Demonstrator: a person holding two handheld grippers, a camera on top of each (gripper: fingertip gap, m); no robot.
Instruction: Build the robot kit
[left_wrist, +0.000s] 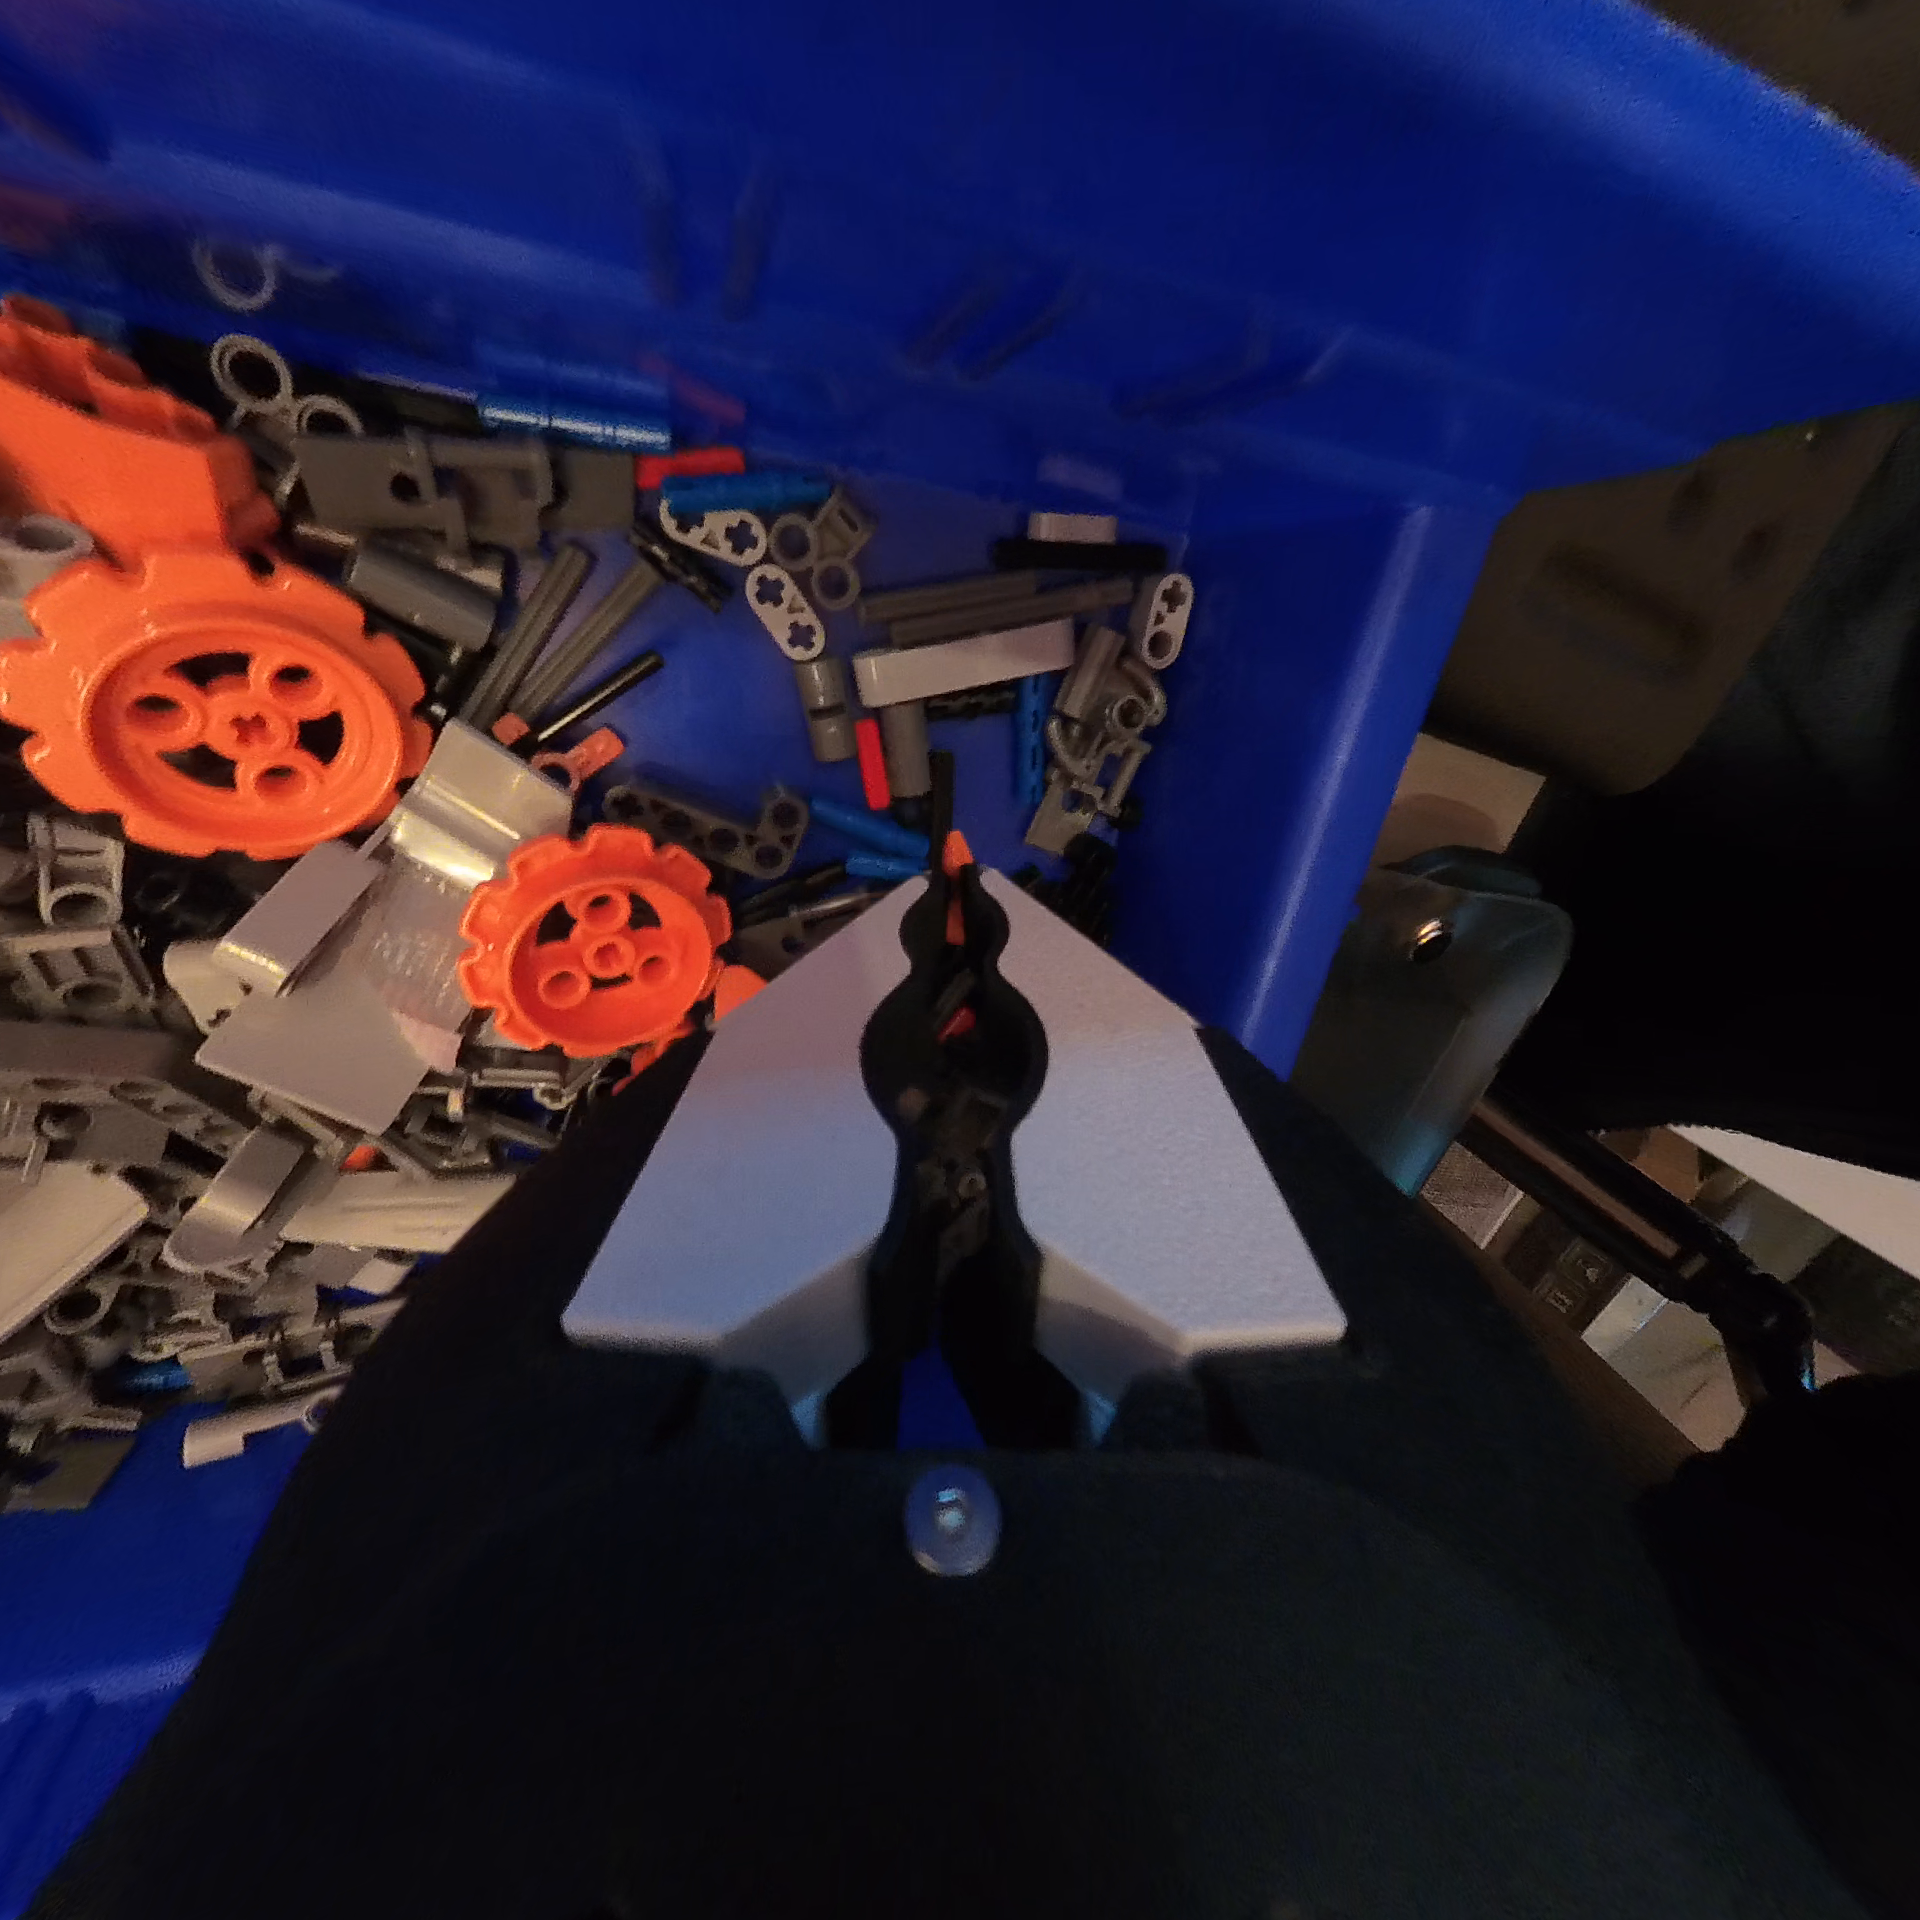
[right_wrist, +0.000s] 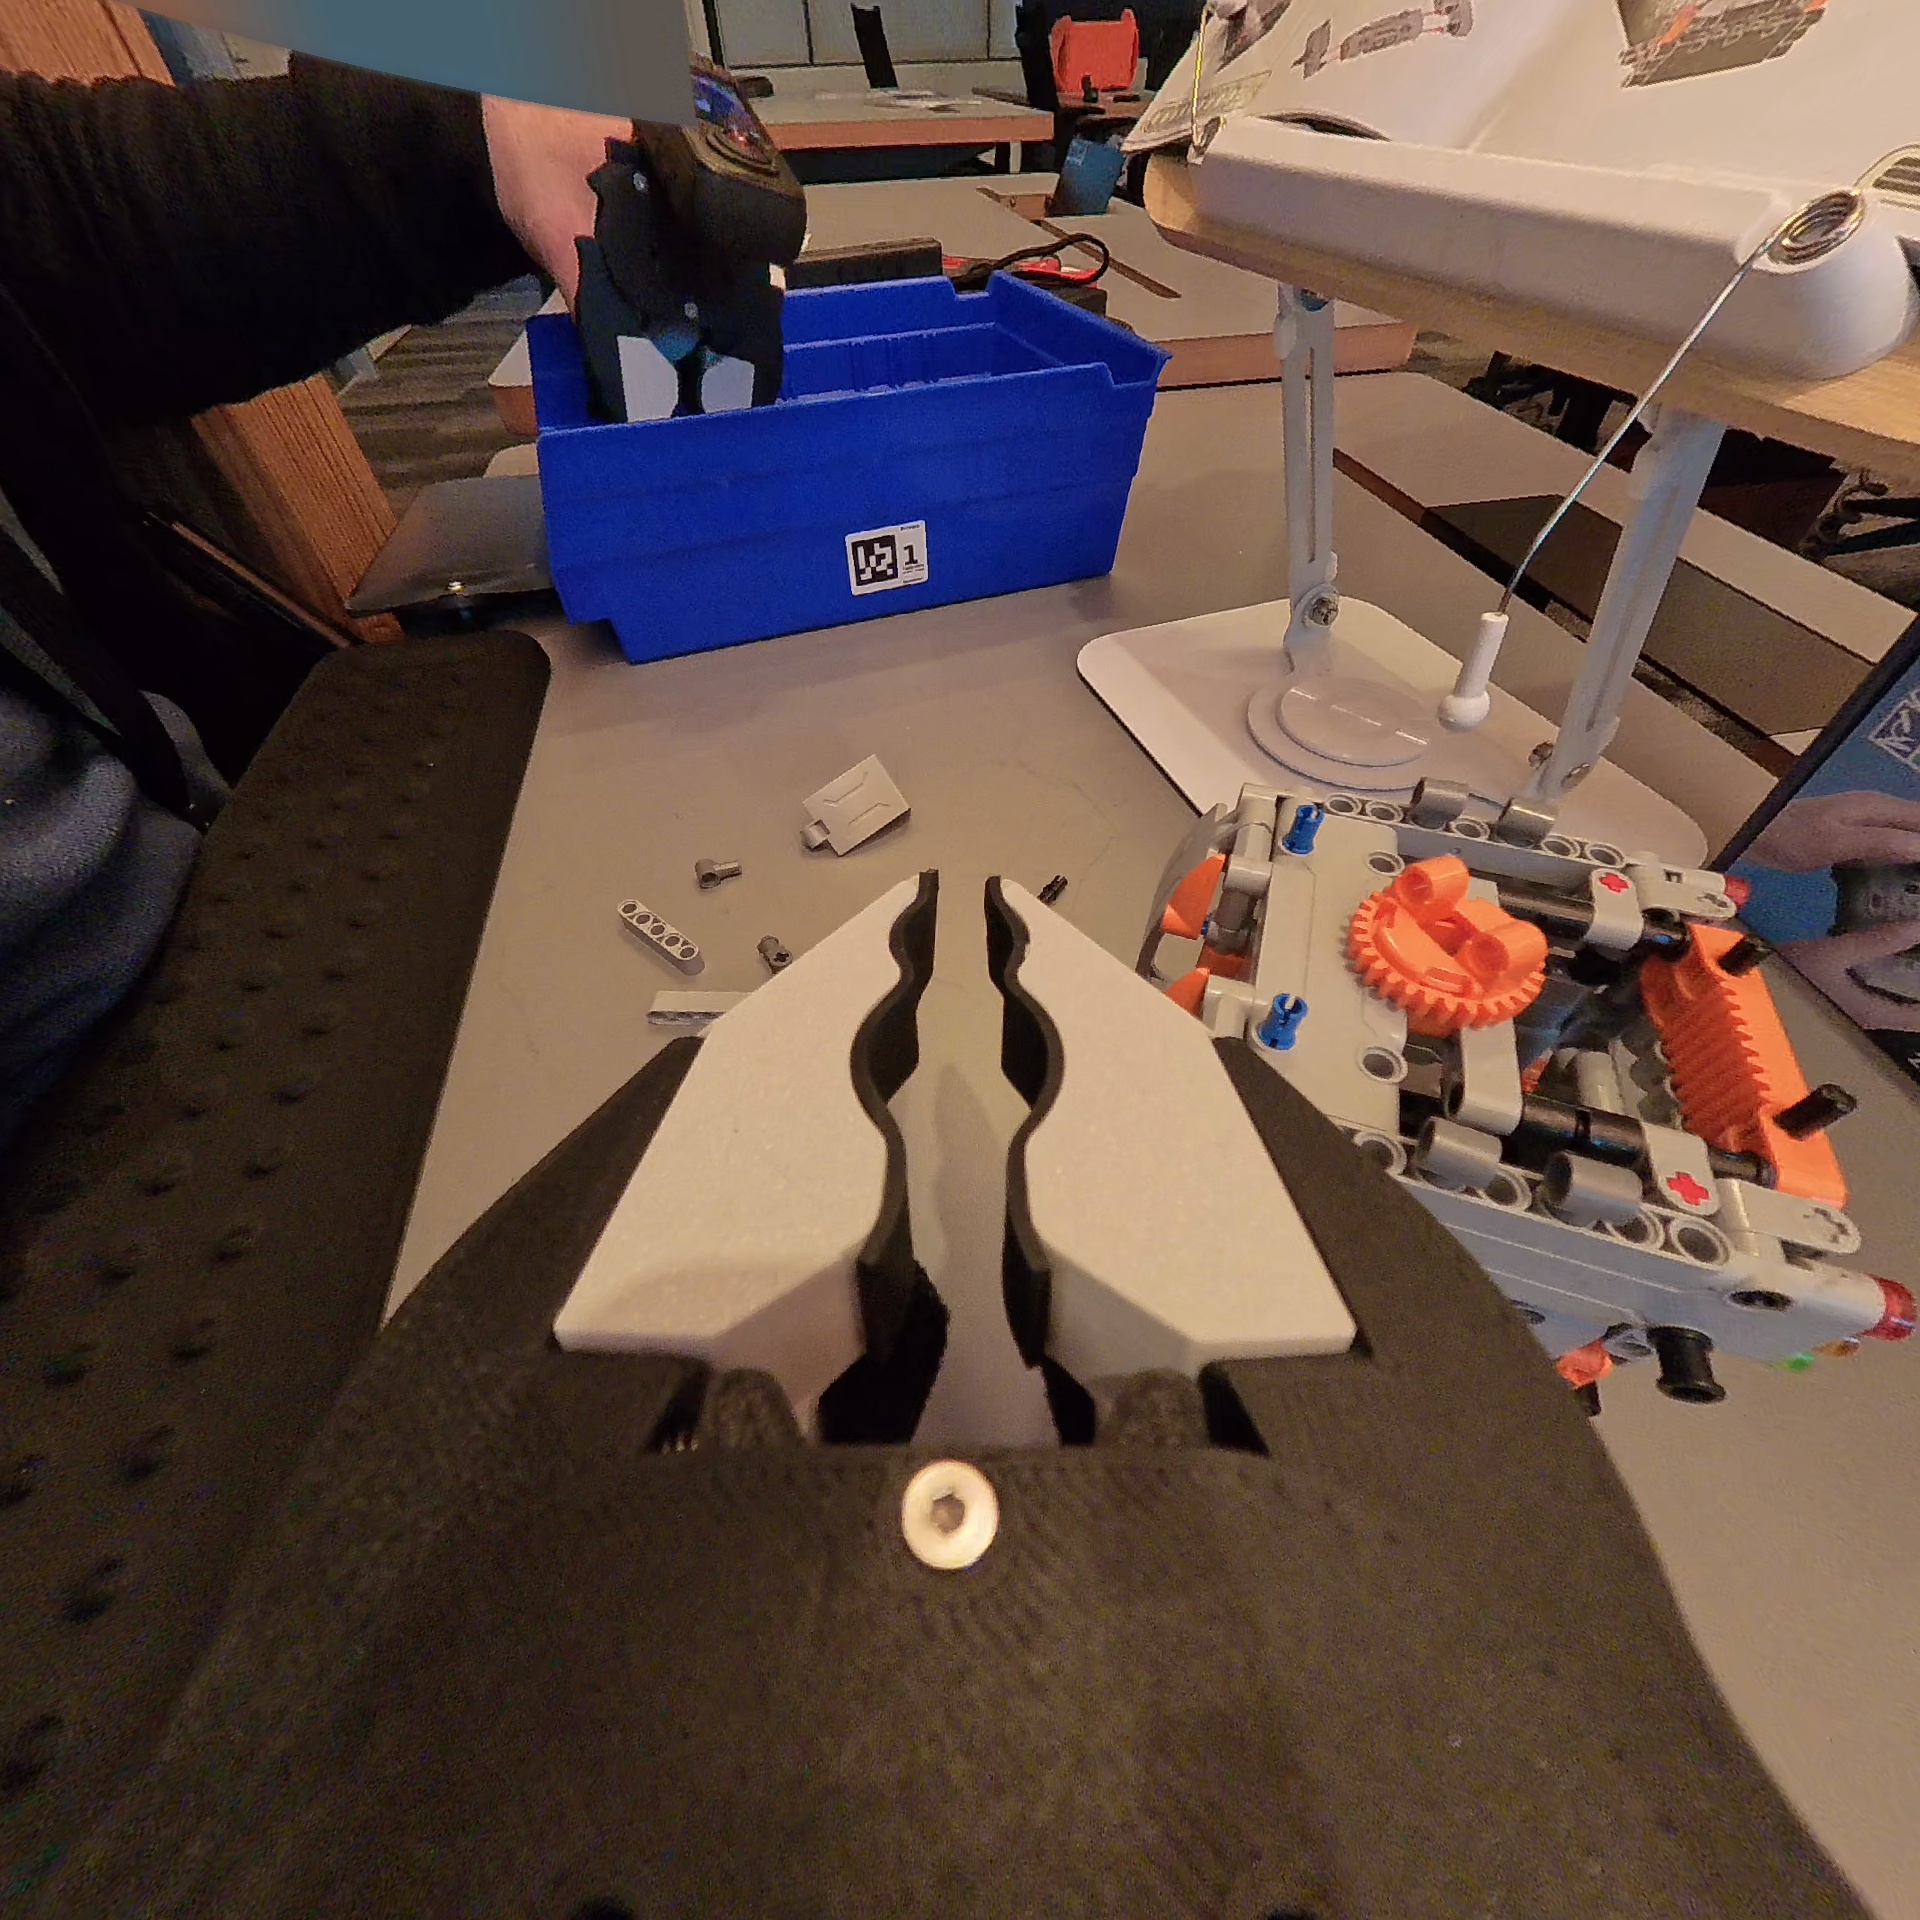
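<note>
Grey tabletop (right_wrist: 935, 727) is seen bearing a blue bin (right_wrist: 831, 488), a white stand (right_wrist: 1340, 675), scattered small grey parts (right_wrist: 854, 805) and a half-built grey and orange model (right_wrist: 1507, 1039). Inside the bin, beside two orange toothed wheels (left_wrist: 592, 940), the left gripper (left_wrist: 951, 883) is clenched on a small orange and black piece (left_wrist: 948, 847). The right gripper (right_wrist: 961, 883) is held over the table with its fingers released and nothing between them, the loose parts and the model being nearest.
</note>
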